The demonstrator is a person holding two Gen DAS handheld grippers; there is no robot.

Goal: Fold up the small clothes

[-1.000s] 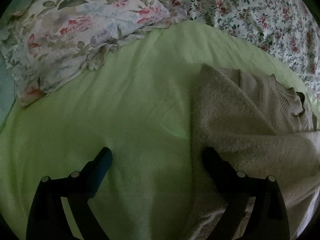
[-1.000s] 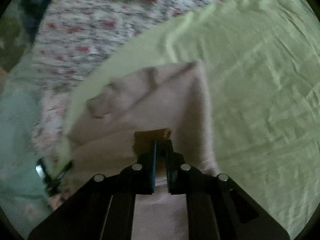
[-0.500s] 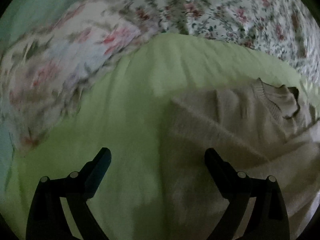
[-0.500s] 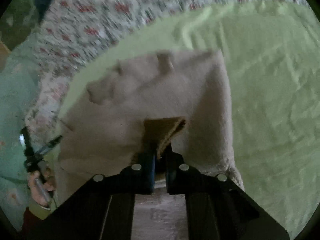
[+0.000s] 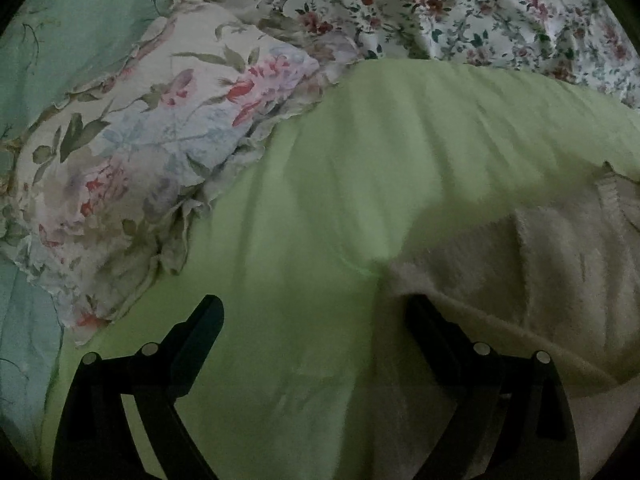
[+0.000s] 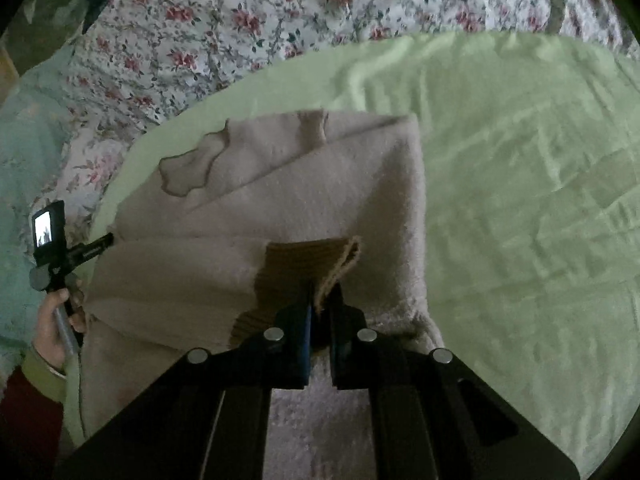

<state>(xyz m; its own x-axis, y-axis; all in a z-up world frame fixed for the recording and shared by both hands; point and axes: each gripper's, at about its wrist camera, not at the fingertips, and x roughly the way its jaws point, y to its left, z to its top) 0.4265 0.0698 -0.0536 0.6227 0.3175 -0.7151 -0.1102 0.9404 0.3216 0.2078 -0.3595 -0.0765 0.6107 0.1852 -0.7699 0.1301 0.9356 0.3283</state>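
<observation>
While right gripper (image 6: 320,300) pinches sweater (image 6: 320,184) cuff, left gripper (image 5: 316,316) hovers w/ jaws wide.

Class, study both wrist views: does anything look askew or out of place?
Nothing is damaged or spilled. The beige sweater lies half-folded on the green sheet, its cuff pinched in the right hand-held gripper. The left hand-held gripper is open.

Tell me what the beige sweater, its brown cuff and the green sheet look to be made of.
Sweater: soft knit, maybe wool or fleece; the surface is fuzzy and matte.
Cuff: ribbed knit in a darker brown, with faint parallel ridges; the right gripper pinches it.
Sheet: thin woven cloth, probably cotton, smooth and matte, with sharp fine creases.
</observation>
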